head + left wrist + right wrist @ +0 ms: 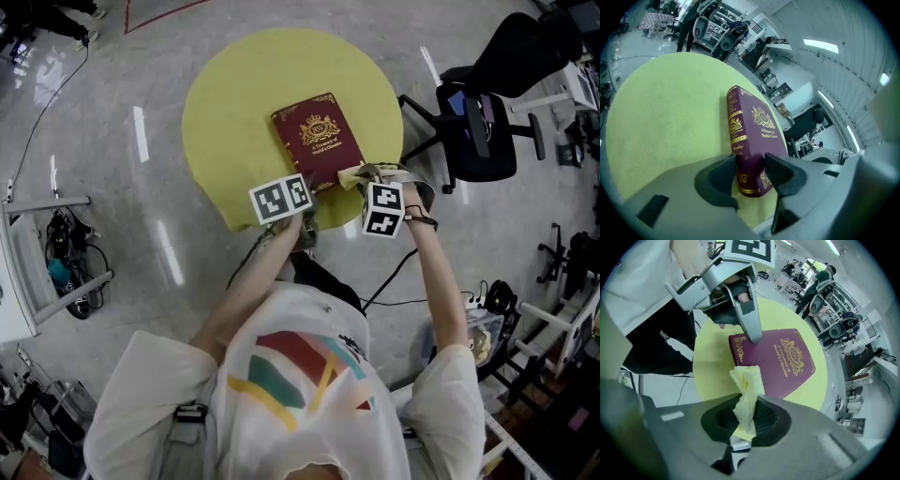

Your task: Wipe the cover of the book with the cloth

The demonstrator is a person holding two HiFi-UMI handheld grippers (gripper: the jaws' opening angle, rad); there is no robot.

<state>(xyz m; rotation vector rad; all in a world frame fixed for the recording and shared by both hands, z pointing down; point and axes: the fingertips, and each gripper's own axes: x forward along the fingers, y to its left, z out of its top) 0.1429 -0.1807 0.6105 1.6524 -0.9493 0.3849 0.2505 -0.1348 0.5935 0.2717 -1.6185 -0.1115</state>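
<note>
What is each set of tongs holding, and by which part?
The left tongs clamp the book at its near spine corner; right tongs pinch the cloth by its lower end.

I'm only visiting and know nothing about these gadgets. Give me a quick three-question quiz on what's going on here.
1. Fill in: the book lies on a round ____ table.
2. True or false: the right gripper is empty.
3. The left gripper is closed on: A the table's edge; B the book's near end; C nothing.

Key: 1 yellow. 2 false, it pinches the cloth. 3 B.
</note>
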